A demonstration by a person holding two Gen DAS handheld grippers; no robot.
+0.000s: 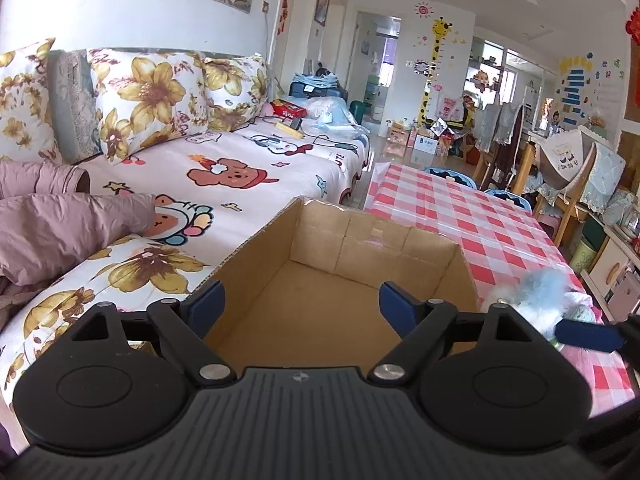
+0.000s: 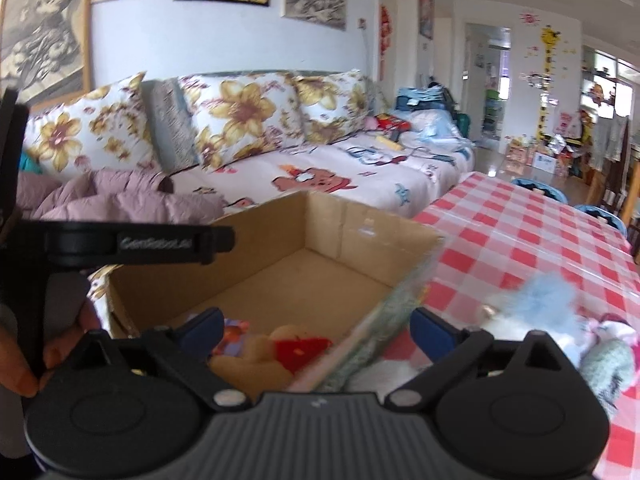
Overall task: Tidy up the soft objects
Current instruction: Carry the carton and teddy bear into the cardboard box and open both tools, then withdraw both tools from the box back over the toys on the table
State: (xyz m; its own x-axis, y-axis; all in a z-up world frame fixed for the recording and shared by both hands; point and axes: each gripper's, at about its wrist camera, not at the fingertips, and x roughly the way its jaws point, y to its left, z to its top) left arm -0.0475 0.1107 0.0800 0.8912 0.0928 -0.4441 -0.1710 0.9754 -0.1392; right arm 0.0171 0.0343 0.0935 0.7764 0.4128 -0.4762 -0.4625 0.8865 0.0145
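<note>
The left gripper [image 1: 302, 302] is wide open and holds nothing. It hangs over the open cardboard box [image 1: 360, 248]. The right gripper [image 2: 316, 326] is wide open too, with nothing between its blue pads [image 2: 434, 330]. It sits over the near right edge of the same box.

Inside the box, at the near end, lies a yellow teddy bear with a red shirt [image 2: 276, 354]. It is blurry, so which way it faces cannot be told. Just beside it is a small colourful soft thing [image 2: 236, 330].

Outside the box, on the tabletop [image 2: 520, 248] with its red and white check cloth, lies a fluffy blue and white plush toy [image 2: 536, 300]. Next to it is a grey-green soft toy [image 2: 608, 364].

The other gripper's handle shows on the left of the right wrist view. It has white writing [image 2: 155, 243] on it, too blurry to read for sure.

Behind the box is a sofa [image 1: 240, 160] with flower pillows and a pink jacket [image 1: 60, 220].
</note>
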